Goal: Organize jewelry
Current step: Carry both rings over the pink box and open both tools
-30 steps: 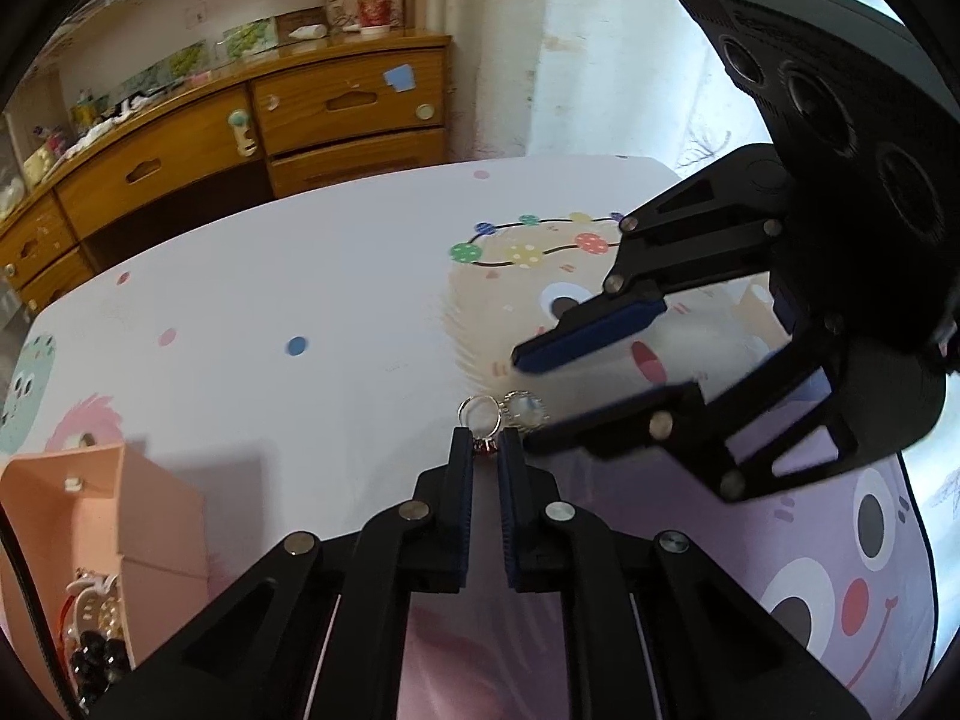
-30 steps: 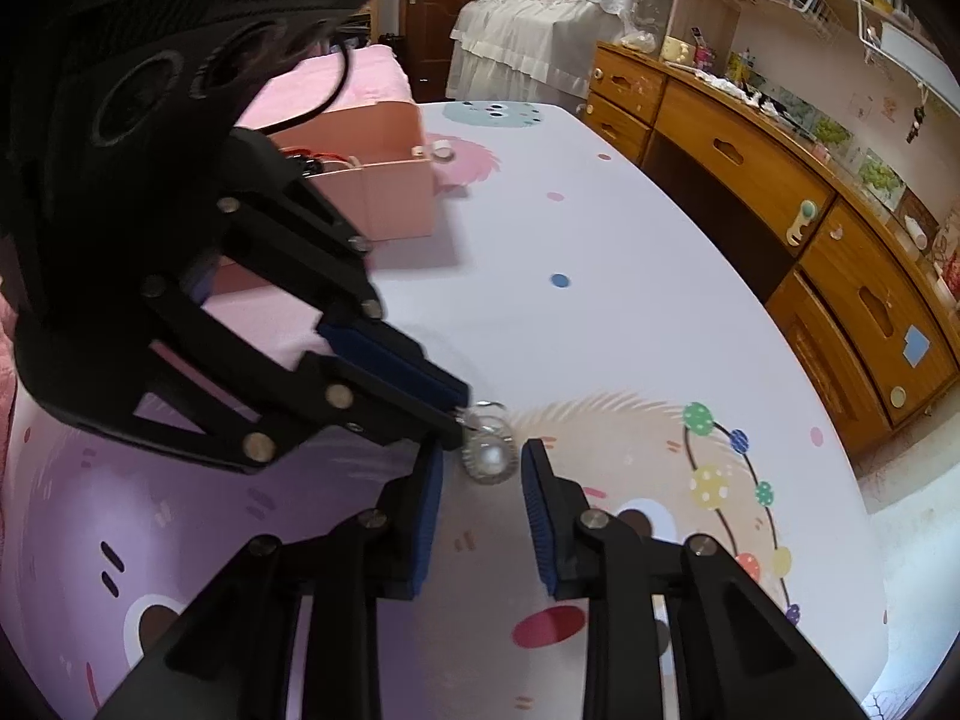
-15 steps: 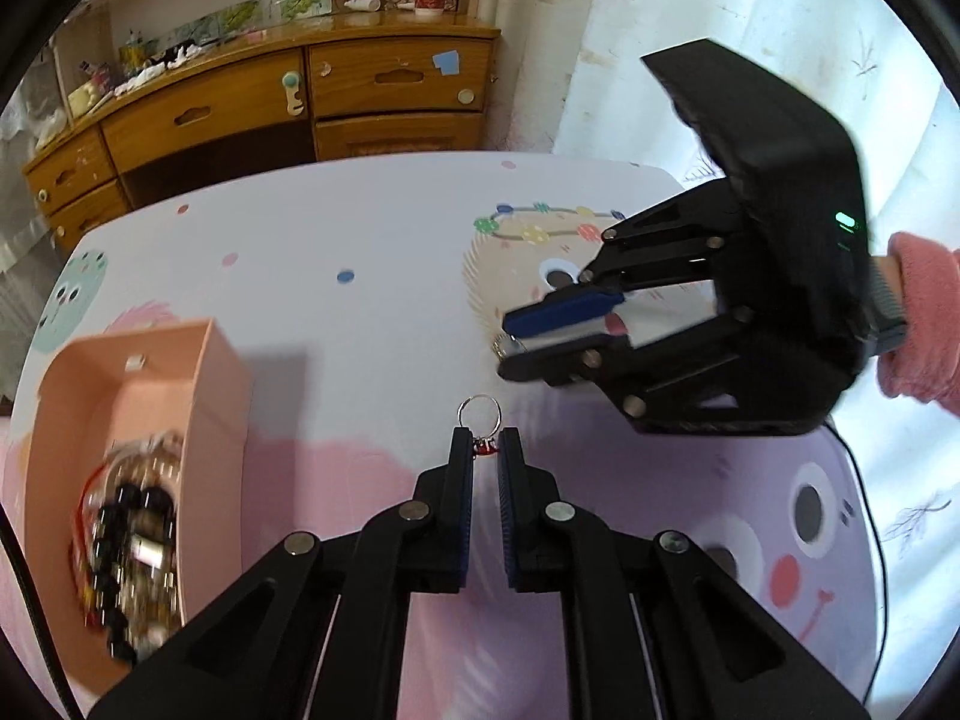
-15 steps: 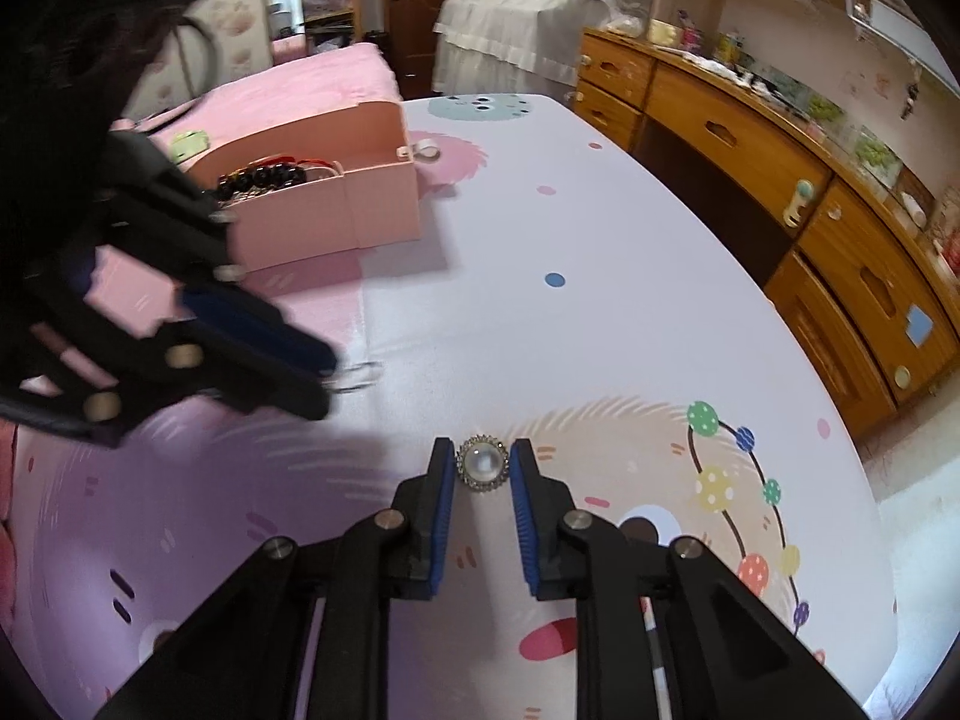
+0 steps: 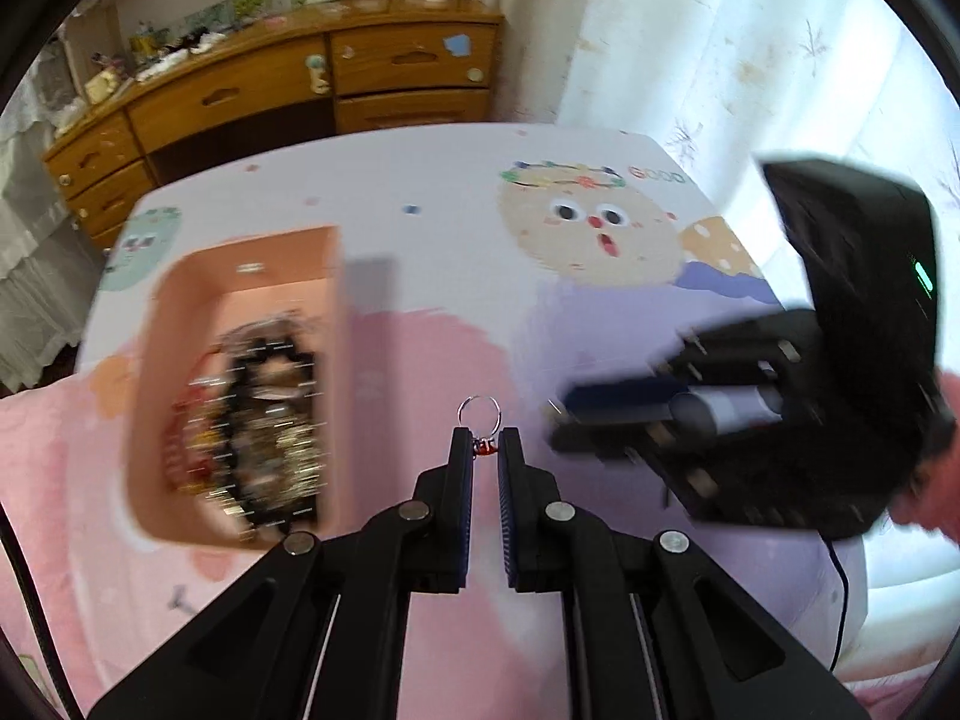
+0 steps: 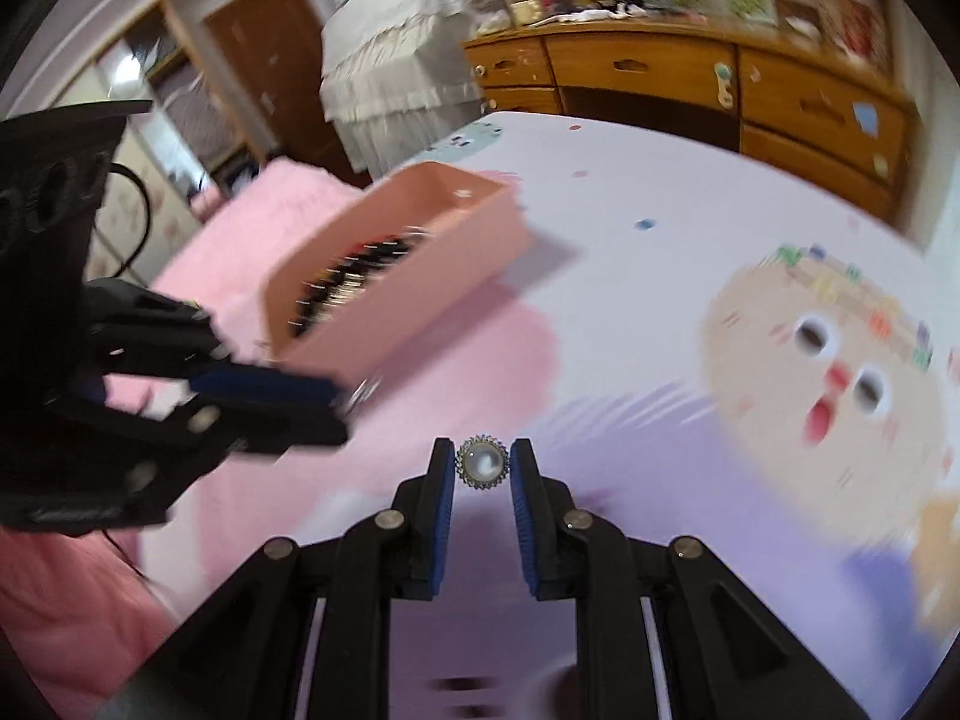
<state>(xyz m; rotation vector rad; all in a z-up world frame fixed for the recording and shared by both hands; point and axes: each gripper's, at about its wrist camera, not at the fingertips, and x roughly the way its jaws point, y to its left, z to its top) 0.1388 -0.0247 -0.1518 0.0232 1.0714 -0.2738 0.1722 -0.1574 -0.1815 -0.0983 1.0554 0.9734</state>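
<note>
My left gripper is shut on a thin silver ring with a small red bead, held above the cartoon-print tablecloth. My right gripper is shut on a round pearl brooch with a sparkly rim, also lifted off the cloth. A pink open box full of beads and chains lies left of the left gripper; in the right wrist view the pink box is up and to the left. The right gripper shows blurred at the right of the left wrist view. The left gripper appears at the left of the right wrist view.
A wooden dresser with cluttered top stands behind the table. A curtain hangs at the right. A pink fluffy cover and a white draped bed lie beyond the table. A pink sleeve holds the right gripper.
The right gripper closed on the brooch and lifted it. Both grippers moved away from the spot on the cloth toward the pink box, which now looms larger in both views.
</note>
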